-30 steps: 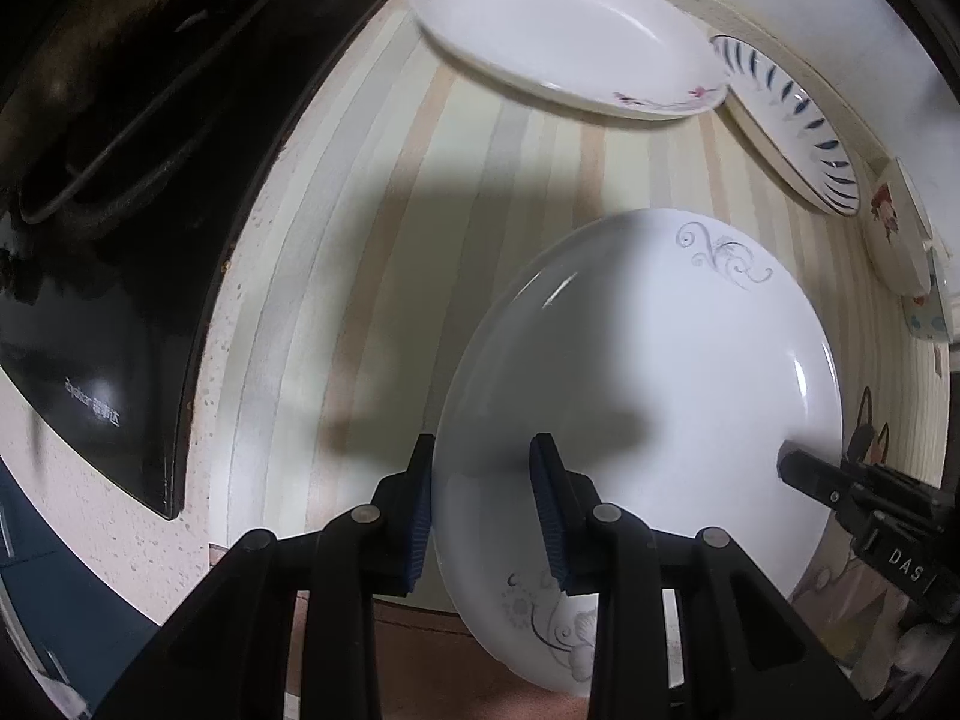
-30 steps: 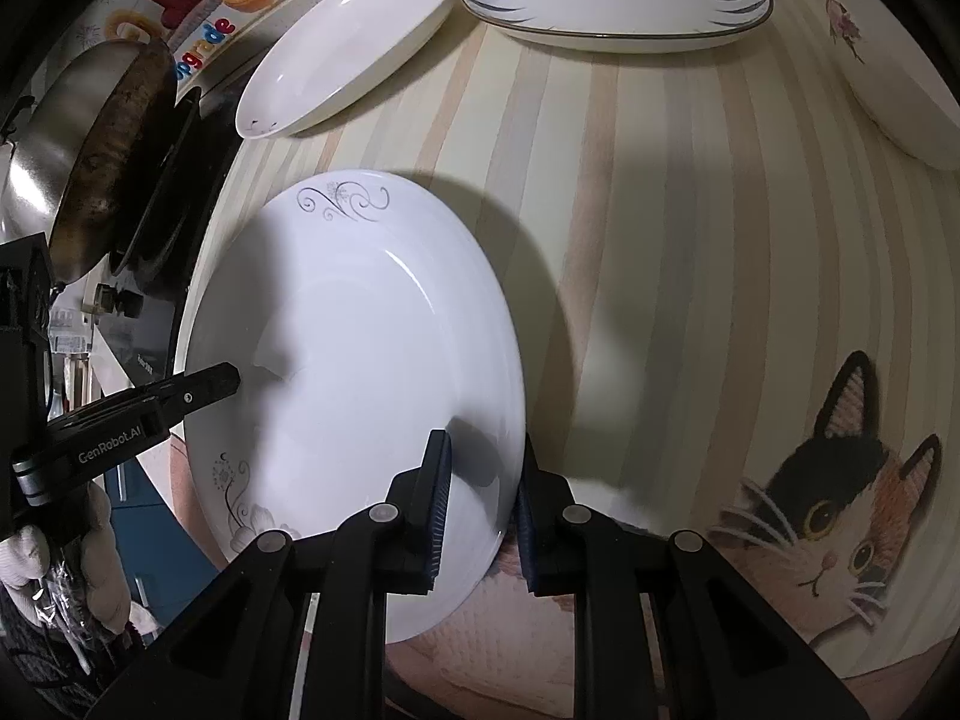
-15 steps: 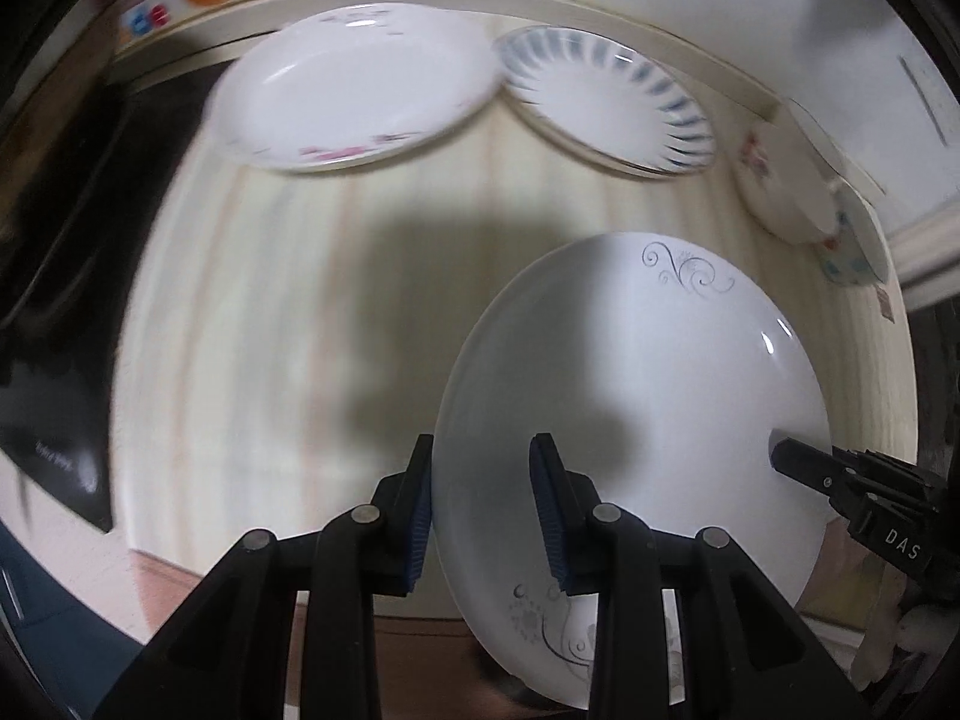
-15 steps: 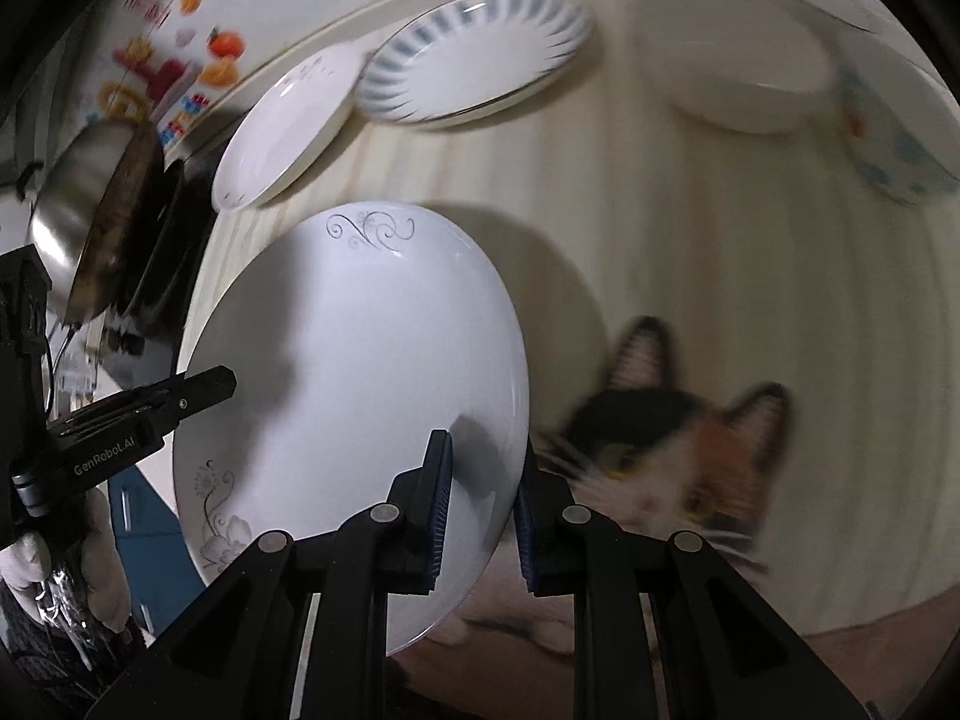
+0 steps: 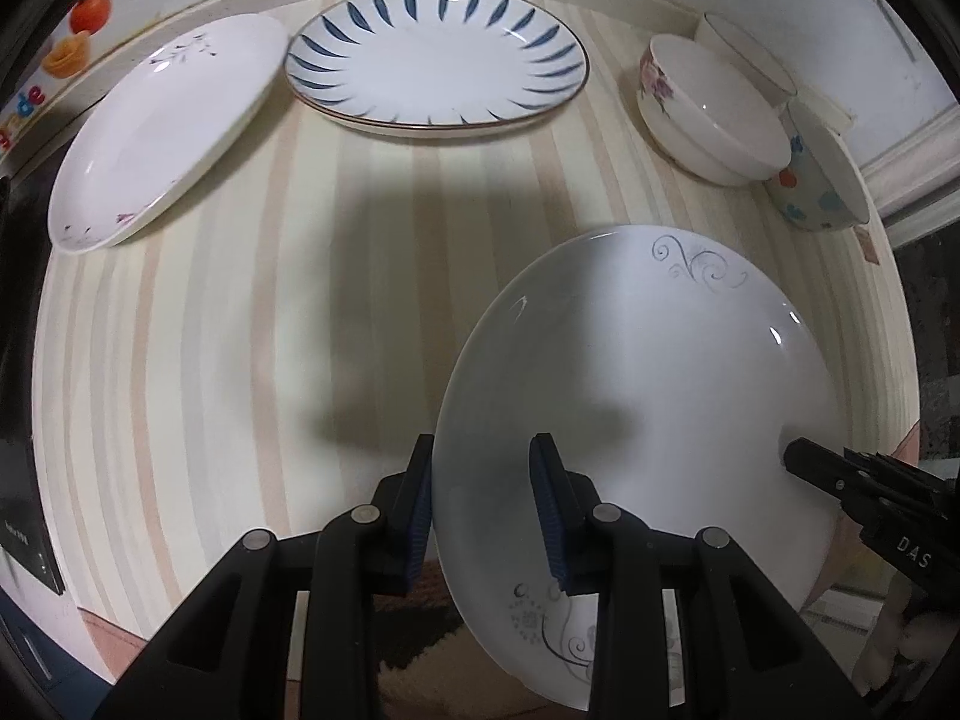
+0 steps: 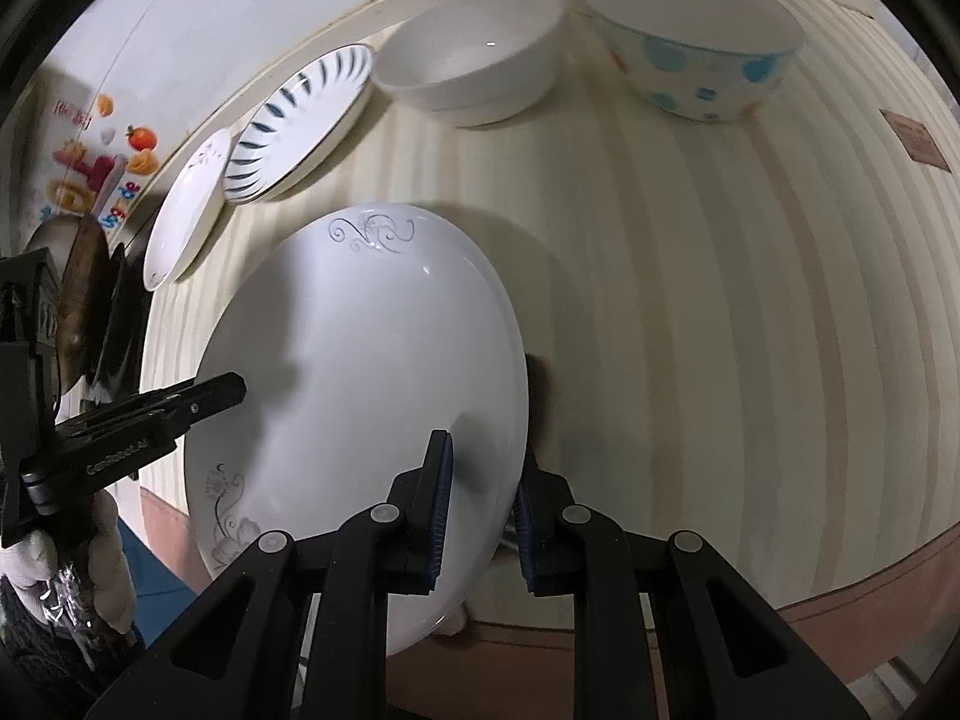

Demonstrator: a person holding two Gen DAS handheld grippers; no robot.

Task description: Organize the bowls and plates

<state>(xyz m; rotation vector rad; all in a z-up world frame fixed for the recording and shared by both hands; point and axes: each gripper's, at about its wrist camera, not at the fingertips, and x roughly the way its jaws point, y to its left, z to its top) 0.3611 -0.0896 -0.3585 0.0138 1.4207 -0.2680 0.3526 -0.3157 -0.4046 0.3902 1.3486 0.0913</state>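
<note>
Because the scroll-patterned plate (image 5: pixel 636 420) is wide, you pinch opposite rims with left gripper (image 5: pixel 483 516) and right gripper (image 6: pixel 480 510), keeping it clear above the striped counter (image 5: pixel 240 330).

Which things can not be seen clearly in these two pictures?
- Left wrist view: rearmost bowl, mostly hidden behind the floral bowl.
- Right wrist view: same bowl, cut by the top edge.
- Both views: table under the held plate, covered by it.
- Plate's rim between the left claw pads: hidden.

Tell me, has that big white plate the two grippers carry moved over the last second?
Yes. The big white plate has travelled away from the stove side toward the bowls.
</note>
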